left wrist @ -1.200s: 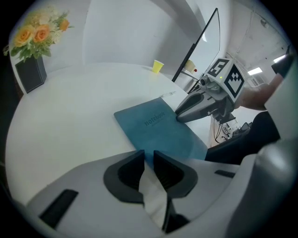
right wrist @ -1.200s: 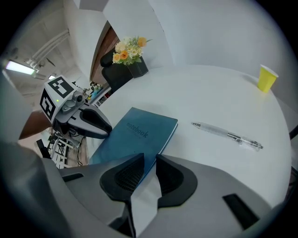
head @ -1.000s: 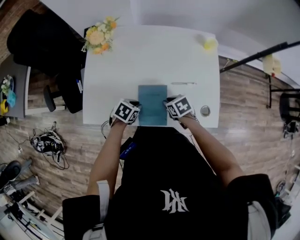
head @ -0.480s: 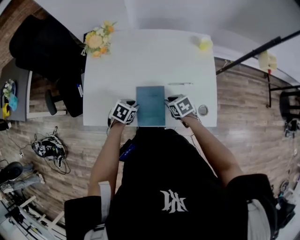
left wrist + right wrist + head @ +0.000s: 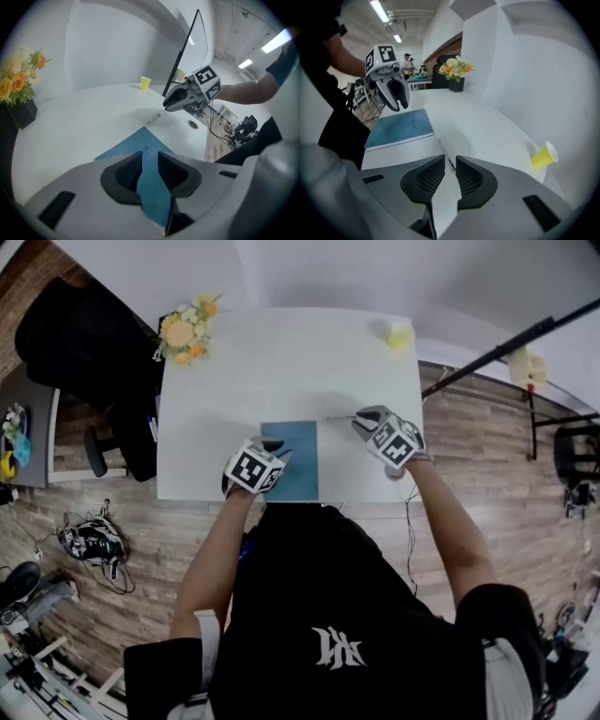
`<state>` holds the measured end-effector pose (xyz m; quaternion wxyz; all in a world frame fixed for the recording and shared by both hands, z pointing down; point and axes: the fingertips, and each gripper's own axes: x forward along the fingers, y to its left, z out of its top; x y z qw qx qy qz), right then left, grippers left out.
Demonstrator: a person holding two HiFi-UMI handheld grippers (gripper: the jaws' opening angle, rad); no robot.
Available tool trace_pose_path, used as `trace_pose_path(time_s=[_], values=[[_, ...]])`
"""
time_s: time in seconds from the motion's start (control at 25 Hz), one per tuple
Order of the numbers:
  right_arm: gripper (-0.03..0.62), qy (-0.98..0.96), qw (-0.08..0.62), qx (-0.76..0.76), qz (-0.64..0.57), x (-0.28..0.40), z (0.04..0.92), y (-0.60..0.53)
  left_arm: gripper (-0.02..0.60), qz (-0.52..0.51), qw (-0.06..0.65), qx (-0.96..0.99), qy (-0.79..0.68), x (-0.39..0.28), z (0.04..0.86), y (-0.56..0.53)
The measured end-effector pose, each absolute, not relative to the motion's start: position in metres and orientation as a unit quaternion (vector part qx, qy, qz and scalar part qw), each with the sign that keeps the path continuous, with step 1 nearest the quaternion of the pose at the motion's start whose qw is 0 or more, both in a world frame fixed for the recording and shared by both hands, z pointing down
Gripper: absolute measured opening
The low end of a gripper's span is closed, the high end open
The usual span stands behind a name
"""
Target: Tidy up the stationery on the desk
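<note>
Our left gripper [image 5: 277, 448], jaws newly opened and empty, hangs over a blue notebook [image 5: 302, 470]. Our right gripper [image 5: 365, 416] is just beside a pen [image 5: 339, 417].

1. A thin blue notebook [image 5: 289, 460] lies closed and flat on the white desk [image 5: 281, 362]. Its sides run square to the desk's edges, and its near edge reaches the desk's near edge.
2. A slim pen [image 5: 339, 417] lies flat just beside the notebook's far right corner, running along the desk's width.
</note>
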<state>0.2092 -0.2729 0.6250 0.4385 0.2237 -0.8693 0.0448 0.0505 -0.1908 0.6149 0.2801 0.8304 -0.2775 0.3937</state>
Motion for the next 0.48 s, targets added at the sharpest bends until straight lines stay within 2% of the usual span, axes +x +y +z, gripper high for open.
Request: trace_pose_path(time_s=[0.24, 0.48], values=[[0.092, -0.866, 0.482, 0.122, -0.047, 0.208, 0.634, -0.276, 0.107, 0.401, 0.251, 0.843, -0.254, 0.095, 0.611, -0.203], [0.092, -0.857, 0.508, 0.067, -0.056, 0.21, 0.654, -0.279, 0.107, 0.406, 0.224, 0.852, -0.244, 0.125, 0.617, -0.215]])
